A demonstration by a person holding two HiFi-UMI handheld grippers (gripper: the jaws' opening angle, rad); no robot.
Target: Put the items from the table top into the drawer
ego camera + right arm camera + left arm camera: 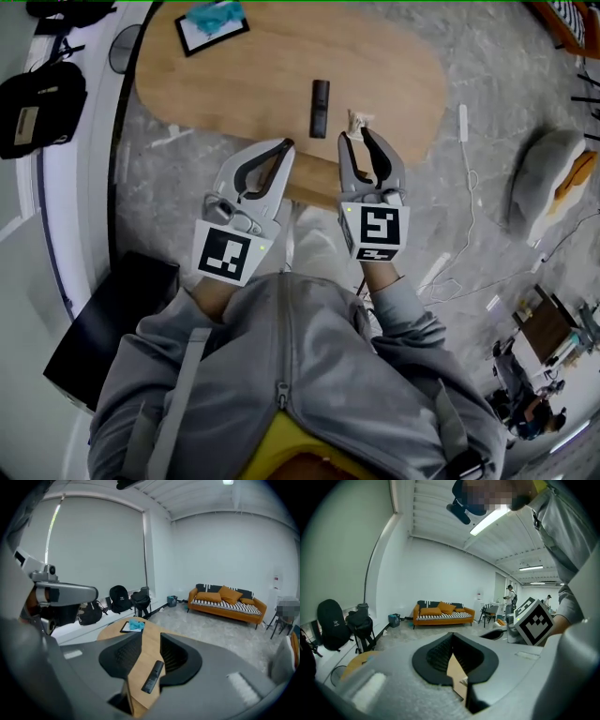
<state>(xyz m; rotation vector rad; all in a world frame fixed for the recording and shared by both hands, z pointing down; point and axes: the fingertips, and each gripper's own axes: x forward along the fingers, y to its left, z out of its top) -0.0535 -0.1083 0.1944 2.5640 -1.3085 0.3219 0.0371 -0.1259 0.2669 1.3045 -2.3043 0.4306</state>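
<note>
On the oval wooden table [234,84] lies a black remote [320,108], with a small pale item [359,120] just right of it. A black tray holding a blue cloth [211,23] rests at the far left end. My left gripper [284,146] hovers over the near edge, its fingertips touching and nothing between them. My right gripper [356,137] hangs beside it, jaws apart and empty, close to the pale item. In the right gripper view the remote [153,677] shows through the gap of that gripper [151,641], and the tray [132,626] lies beyond. The left gripper [451,637] shows only a sliver of table [454,672].
Black bags [37,103] sit on a white ledge at the left, and a black box [112,319] stands on the floor beside me. Cables [464,187] and a grey cushion [548,178] lie on the floor to the right. An orange sofa [227,599] stands against the far wall.
</note>
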